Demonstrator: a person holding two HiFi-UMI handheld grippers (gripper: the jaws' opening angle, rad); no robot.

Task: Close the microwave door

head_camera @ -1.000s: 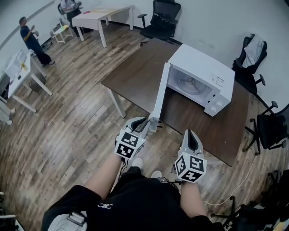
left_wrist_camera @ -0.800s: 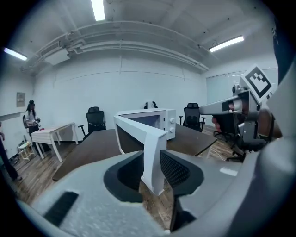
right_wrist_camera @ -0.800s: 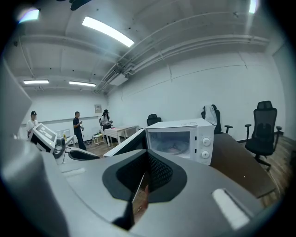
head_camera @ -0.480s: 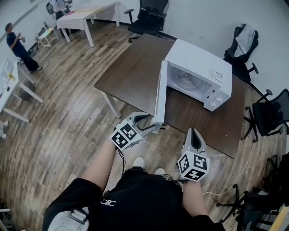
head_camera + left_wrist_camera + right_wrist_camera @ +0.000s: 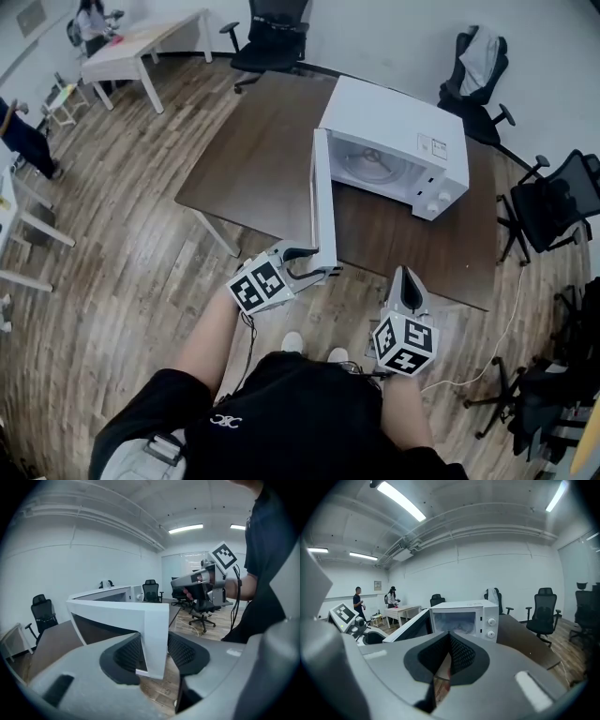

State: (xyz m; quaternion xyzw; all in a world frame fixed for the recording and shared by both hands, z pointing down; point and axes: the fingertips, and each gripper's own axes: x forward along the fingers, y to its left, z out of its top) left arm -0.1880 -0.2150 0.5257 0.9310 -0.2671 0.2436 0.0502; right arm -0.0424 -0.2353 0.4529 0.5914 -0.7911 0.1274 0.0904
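The dark bench (image 5: 253, 131) carries the white microwave (image 5: 394, 112), its door (image 5: 323, 202) swung fully out toward the person. The left tool (image 5: 314, 264) straddles the door's free edge with wide jaws that have just been easing inward, and the pads are not visibly pressing. Best, I judge, to push the outer face in an arc about the hinge, slowing before the latch, without clamping. The right tool (image 5: 405, 277) hangs pinched together, empty. Inside the cavity only the glass turntable (image 5: 370, 169) shows

I see a brown desk (image 5: 262, 150) mid-frame, a black office chair (image 5: 269, 37) at top, a white table (image 5: 141, 40) upper left.
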